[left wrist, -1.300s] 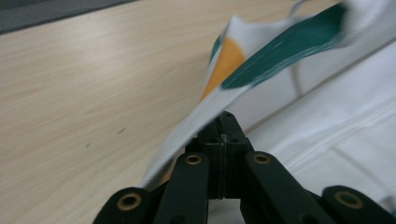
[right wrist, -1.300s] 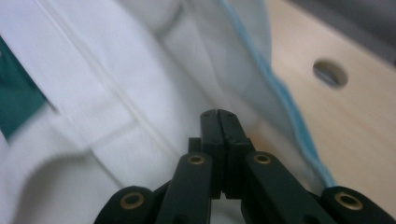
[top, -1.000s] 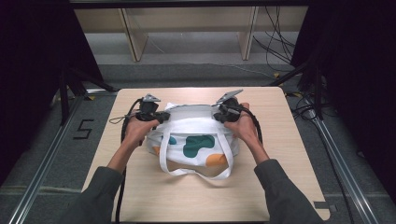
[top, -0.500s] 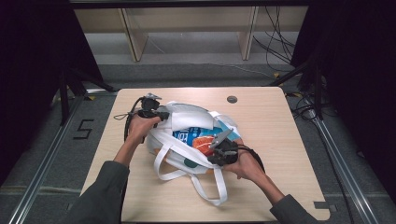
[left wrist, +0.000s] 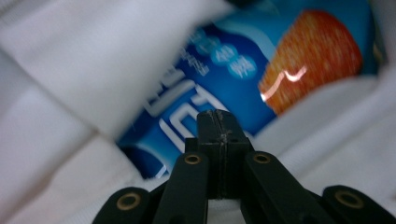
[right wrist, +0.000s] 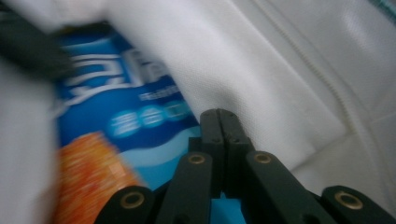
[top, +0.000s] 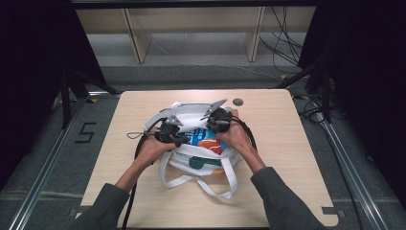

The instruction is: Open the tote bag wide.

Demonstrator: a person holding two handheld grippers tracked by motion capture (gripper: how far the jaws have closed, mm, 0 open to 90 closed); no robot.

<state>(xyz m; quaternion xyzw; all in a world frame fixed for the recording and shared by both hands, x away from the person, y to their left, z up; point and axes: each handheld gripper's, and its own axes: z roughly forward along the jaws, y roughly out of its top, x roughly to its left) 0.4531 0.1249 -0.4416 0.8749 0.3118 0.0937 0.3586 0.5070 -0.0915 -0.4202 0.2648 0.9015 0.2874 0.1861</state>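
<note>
A white tote bag [top: 197, 162] with green and orange patches lies crumpled at the middle of the wooden table [top: 297, 158]. A blue snack packet [top: 205, 142] with an orange picture shows in its mouth. My left gripper [top: 179, 139] is at the left side of the bag's mouth and my right gripper [top: 211, 125] at its far right side. In the left gripper view the left gripper [left wrist: 218, 116] has its jaws pressed together right over the packet [left wrist: 233, 60], beside white cloth [left wrist: 70, 70]. The right gripper [right wrist: 218, 114] is also shut, above the packet [right wrist: 116, 121] and bag cloth [right wrist: 261, 60].
The bag's long white handles [top: 218, 189] loop toward the table's front edge. A small dark round thing [top: 238, 101] sits near the far edge. Black cables trail from both grippers. A wooden frame [top: 134, 38] stands beyond the table, with cables [top: 287, 43] on the floor.
The bag, spread flat between both hands a second ago, is now bunched with the packet showing. The left hand moved inward. The right hand swung to the front, then back to the far side.
</note>
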